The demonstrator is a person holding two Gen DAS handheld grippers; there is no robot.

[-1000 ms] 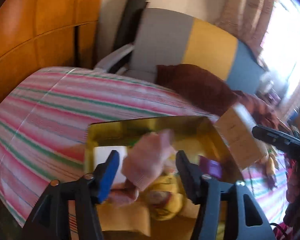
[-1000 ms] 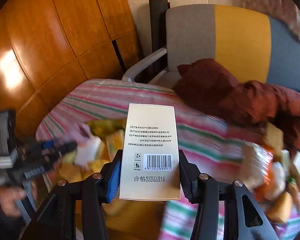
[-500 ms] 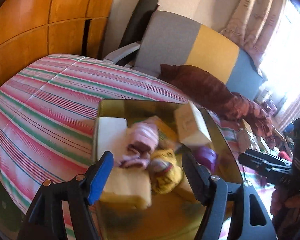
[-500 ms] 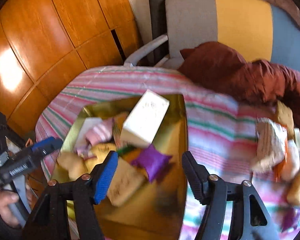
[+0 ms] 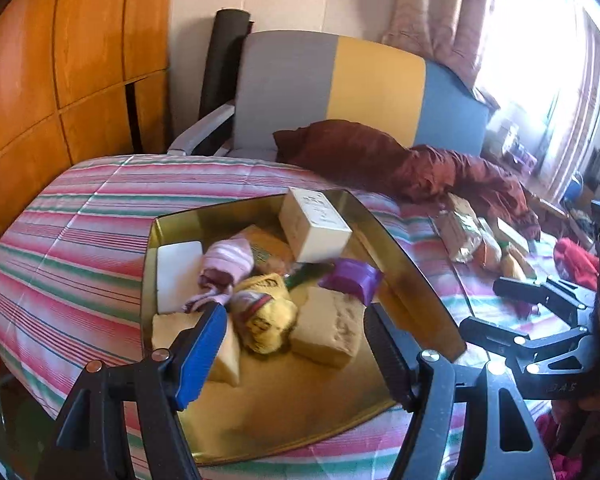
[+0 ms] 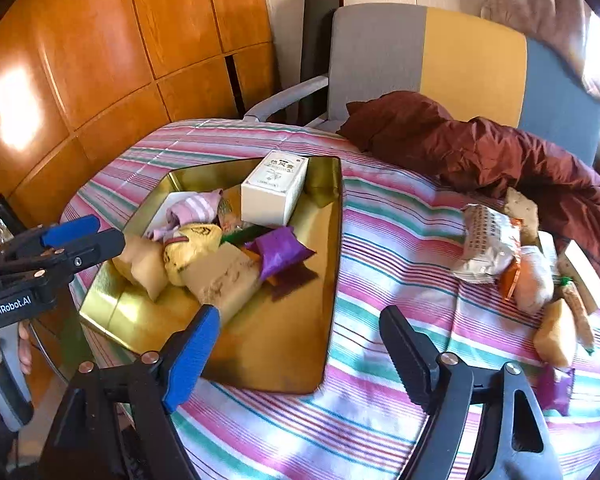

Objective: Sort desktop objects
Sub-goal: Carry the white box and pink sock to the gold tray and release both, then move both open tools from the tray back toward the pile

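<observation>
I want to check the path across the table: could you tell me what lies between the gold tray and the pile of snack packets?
In the right wrist view, only bare striped tablecloth lies between the gold tray and the snack packets.

I count one gold tray (image 6: 332, 240) on my striped table (image 6: 380, 240). In it: one white printed box (image 6: 274, 188), one flat white block (image 5: 178, 276), one pink striped sock (image 5: 228, 260), one yellow pouch (image 5: 266, 320), one purple packet (image 6: 280, 252) and three tan sponge-like blocks (image 5: 328, 332). To the right lies one loose heap of snack packets (image 6: 520, 264), too jumbled to count. I hold two grippers, left (image 5: 292, 344) and right (image 6: 300, 344).
</observation>
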